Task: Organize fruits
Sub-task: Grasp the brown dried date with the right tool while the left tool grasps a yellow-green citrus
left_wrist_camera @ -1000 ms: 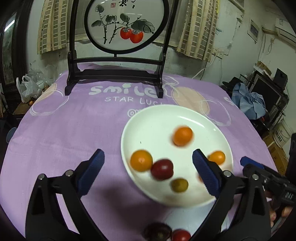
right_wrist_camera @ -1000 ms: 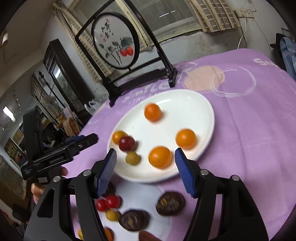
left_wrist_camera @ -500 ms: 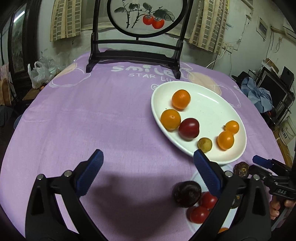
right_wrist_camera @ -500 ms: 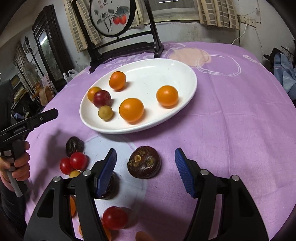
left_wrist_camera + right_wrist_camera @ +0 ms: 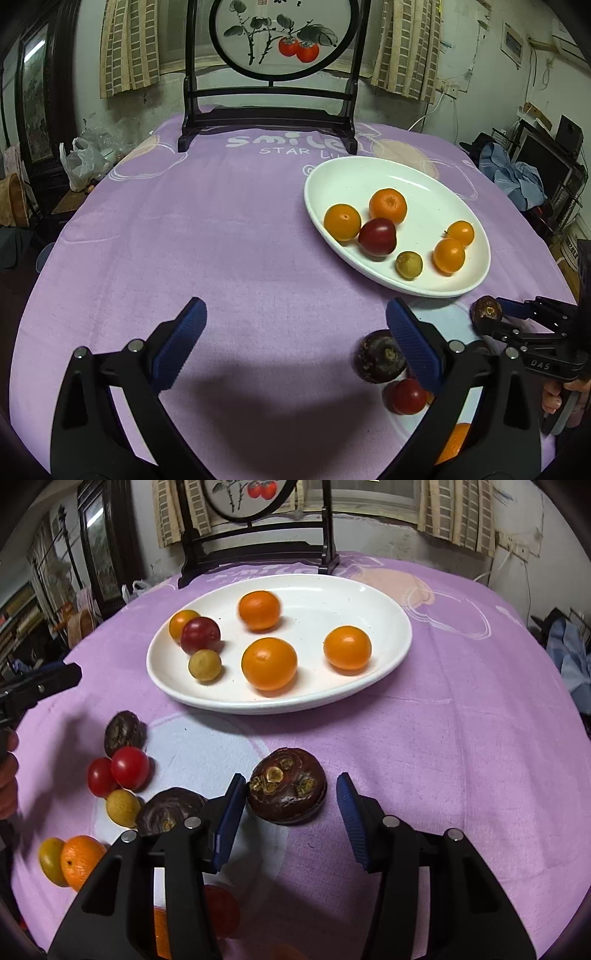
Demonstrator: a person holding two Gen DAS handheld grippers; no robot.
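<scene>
The right gripper (image 5: 291,812) is pitched steeply down over the purple tabletop (image 5: 461,738), its jaws straddling a dark brown, flattened water chestnut (image 5: 287,785). The left pad sits just beside, perhaps touching, the chestnut's left edge; a clear gap separates the right pad from its right edge, so the jaws, which have just been closing around it, are not yet gripping. The chestnut's broad axis runs across the jaws, from pad to pad, its scarred face tilted toward the camera. The coming move probably turns on this offset: the fruit lies left of the midline between the jaws. Beyond the jaws stands the white plate (image 5: 391,602), holding oranges, a red plum and a small yellowish fruit. To the left of the jaws lie further chestnuts, two cherry tomatoes (image 5: 130,768) and other loose fruit. The left gripper (image 5: 295,343) hangs wide open and empty above bare cloth, with another chestnut (image 5: 376,356) just behind its right pad; the right hand is the nearer to the targeted fruit.
</scene>
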